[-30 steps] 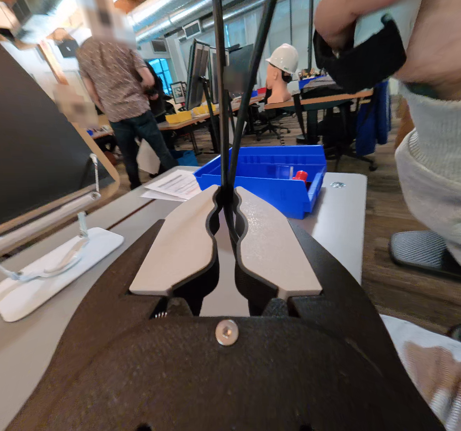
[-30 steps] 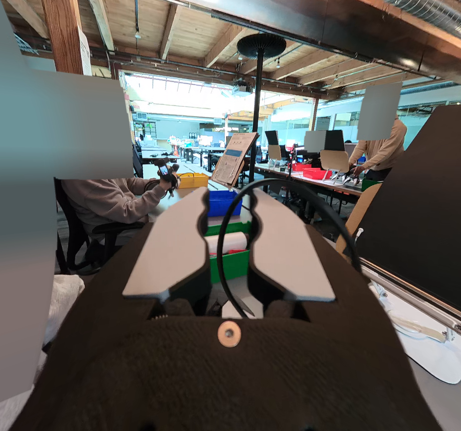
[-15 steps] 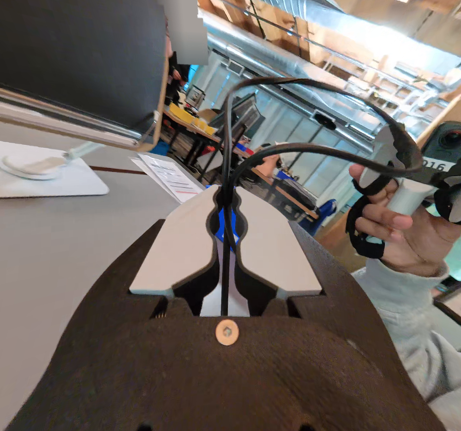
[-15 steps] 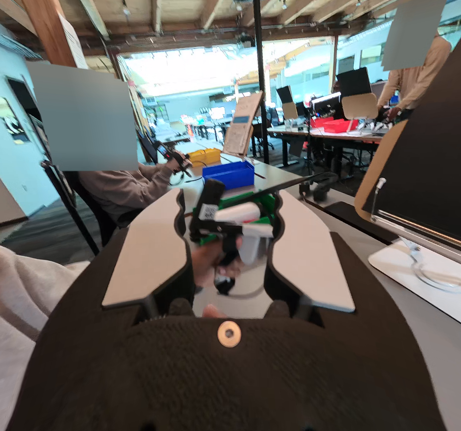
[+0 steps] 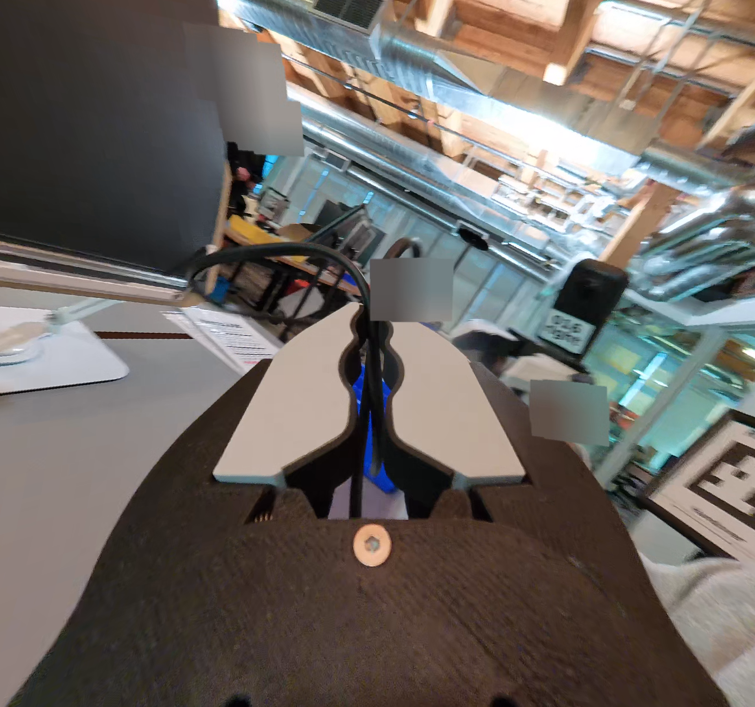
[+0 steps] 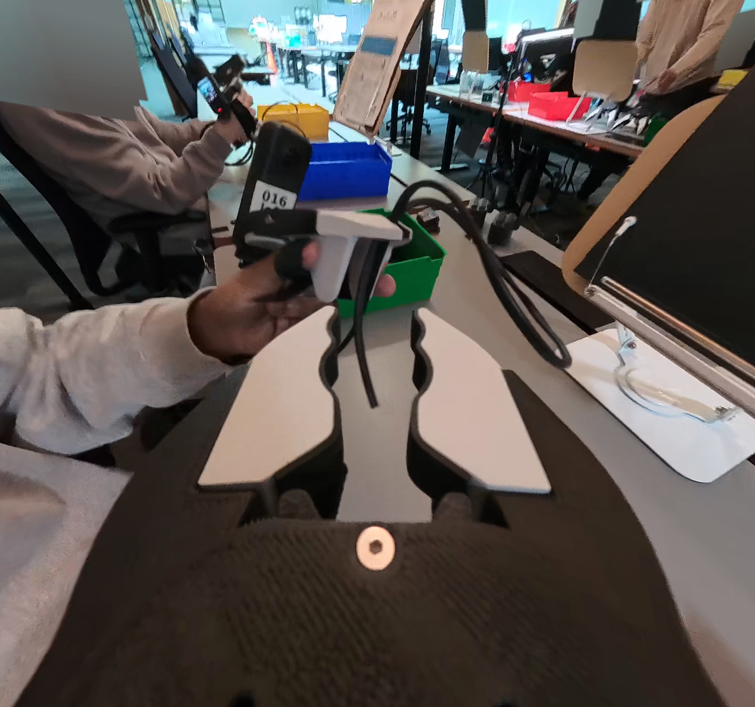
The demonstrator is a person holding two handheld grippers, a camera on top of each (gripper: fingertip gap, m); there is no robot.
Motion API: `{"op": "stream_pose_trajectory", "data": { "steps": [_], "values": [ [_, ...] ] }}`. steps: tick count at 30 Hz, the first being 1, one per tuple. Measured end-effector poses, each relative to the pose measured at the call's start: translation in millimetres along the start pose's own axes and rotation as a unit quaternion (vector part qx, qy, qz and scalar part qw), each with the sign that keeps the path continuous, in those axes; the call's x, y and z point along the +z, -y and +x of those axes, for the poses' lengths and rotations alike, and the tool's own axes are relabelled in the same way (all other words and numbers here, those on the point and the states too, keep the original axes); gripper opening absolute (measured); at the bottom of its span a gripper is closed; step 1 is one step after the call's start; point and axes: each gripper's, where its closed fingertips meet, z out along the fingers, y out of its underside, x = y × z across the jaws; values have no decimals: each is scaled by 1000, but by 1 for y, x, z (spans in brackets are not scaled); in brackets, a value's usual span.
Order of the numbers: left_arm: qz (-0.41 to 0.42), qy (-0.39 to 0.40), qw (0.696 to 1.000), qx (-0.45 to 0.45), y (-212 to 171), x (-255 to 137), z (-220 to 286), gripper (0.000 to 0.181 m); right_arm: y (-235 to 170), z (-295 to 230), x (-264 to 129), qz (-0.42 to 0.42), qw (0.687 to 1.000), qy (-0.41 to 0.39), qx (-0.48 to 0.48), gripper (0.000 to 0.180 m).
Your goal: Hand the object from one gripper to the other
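Note:
The object is a black cable [image 5: 286, 248], looped. My left gripper [image 5: 372, 319] is shut on it; two strands run down between its grey fingers and the loop arcs up to the left. In the right wrist view the left gripper [image 6: 398, 235] shows side-on in a person's hand, above the table, with the cable [image 6: 506, 291] hanging from it in a long loop to the right. My right gripper [image 6: 375, 315] is open just below it. One loose cable end [image 6: 369, 397] hangs in the gap between its fingers, untouched by either.
A green bin [image 6: 412, 266] and a blue bin [image 6: 347, 172] stand on the grey table [image 6: 470, 319] beyond the grippers. A black board [image 6: 694, 237] on a white base [image 6: 674, 421] stands at the right. A seated person [image 6: 122, 164] is at the left. Some 8 cm of space lies between my two pairs of fingers.
My right gripper has opened wider, drawn back and tipped down; the cable no longer loops around its fingers. My left gripper has stayed shut on the cable and tilted upward.

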Motion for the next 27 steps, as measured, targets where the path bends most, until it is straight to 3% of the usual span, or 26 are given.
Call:
{"op": "stream_pose_trajectory", "data": {
  "steps": [6, 16, 27],
  "values": [
    [-11, -94, 995, -41, -5, 7, 37, 3, -14, -14, 15, 0, 994, 88, 62, 33],
    [-45, -152, 985, -70, -23, 14, 63, 3, -21, -32, 26, 17, 974, 179, 141, 21],
    [-34, -150, 985, -74, -24, 14, 64, 3, -24, -37, 29, 20, 972, 187, 138, 10]
  ]
}}
